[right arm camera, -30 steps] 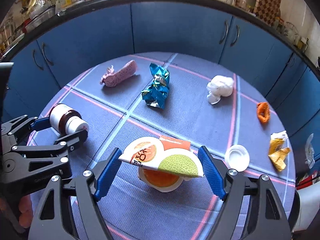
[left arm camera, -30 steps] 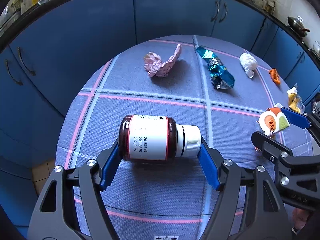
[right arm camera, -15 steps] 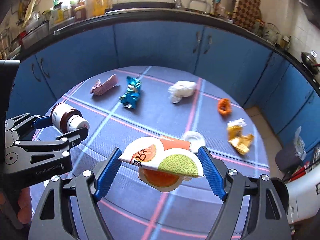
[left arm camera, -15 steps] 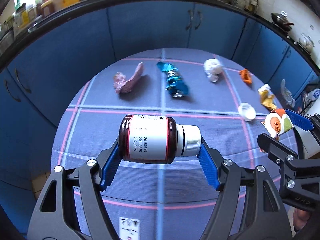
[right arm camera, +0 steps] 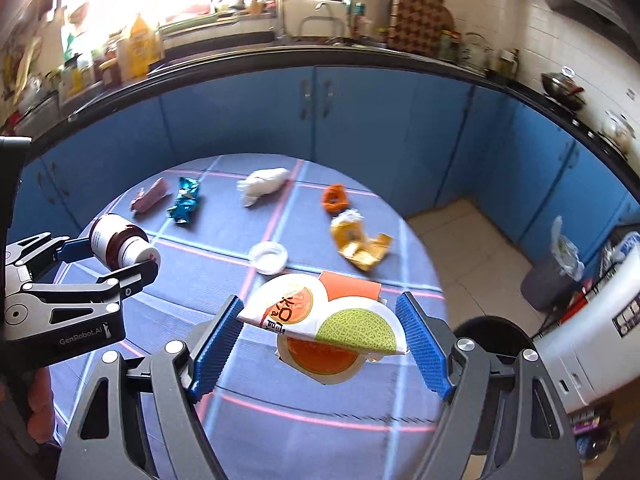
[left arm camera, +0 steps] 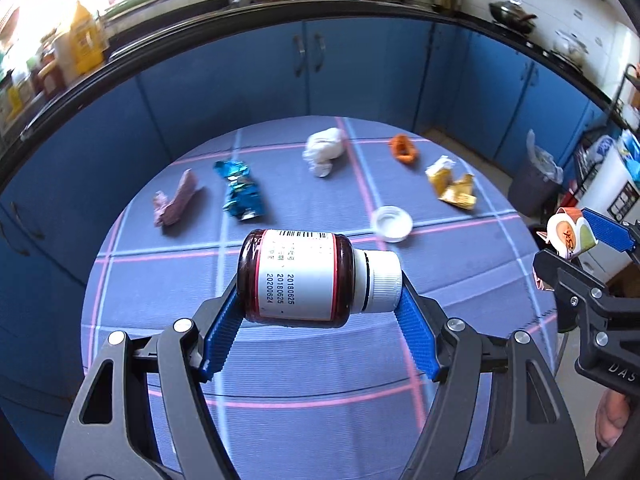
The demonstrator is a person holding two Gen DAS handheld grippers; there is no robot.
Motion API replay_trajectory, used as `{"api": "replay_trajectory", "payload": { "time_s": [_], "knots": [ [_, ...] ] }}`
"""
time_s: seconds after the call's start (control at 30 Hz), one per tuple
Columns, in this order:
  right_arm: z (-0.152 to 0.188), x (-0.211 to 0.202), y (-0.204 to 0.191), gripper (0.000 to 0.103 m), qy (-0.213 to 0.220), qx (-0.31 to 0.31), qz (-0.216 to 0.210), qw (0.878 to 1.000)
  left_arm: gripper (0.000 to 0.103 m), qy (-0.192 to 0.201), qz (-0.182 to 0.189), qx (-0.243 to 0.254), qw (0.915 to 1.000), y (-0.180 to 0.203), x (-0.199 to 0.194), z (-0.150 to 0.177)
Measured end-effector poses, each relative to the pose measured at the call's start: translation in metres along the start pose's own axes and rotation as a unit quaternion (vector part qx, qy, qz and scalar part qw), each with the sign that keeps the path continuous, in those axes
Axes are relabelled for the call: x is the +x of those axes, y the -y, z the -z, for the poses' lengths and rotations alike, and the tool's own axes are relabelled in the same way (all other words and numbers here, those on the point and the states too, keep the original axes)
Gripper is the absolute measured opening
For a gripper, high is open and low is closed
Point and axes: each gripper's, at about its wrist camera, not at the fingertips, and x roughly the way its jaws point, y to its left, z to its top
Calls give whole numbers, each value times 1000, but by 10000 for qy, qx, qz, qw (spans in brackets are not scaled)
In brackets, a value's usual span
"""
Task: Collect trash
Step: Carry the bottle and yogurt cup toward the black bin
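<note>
My left gripper (left arm camera: pixel 320 312) is shut on a brown pill bottle (left arm camera: pixel 304 278) with a white label and white cap, held sideways above the round table (left arm camera: pixel 304 360). My right gripper (right arm camera: pixel 320 336) is shut on a melon-print cup (right arm camera: pixel 324 332) with a peeled lid, held over the table's right edge. On the table lie a pink wrapper (left arm camera: pixel 176 200), a blue foil wrapper (left arm camera: pixel 240 194), a white crumpled tissue (left arm camera: pixel 324 150), an orange peel (left arm camera: pixel 402 148), a yellow wrapper (left arm camera: pixel 452 188) and a white lid (left arm camera: pixel 391 223).
Blue kitchen cabinets (right arm camera: pixel 360 120) ring the table. A black round bin (right arm camera: pixel 494 334) stands on the floor just right of the table, below my right gripper. A grey bin with a bag (right arm camera: pixel 552 280) stands farther right, by a white appliance (right arm camera: pixel 592 344).
Both grippers have risen and pulled back from the table with their loads and swung to the right. More of the table, the floor and the bins now show.
</note>
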Motion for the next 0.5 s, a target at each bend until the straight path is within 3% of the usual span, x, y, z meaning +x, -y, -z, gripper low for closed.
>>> {"api": "replay_trajectory", "payload": {
  "time_s": [0.5],
  "knots": [
    [33,-30,92,76,156,742,377,9964,71,101,299,962,9949,114,-3,-14]
  ]
}}
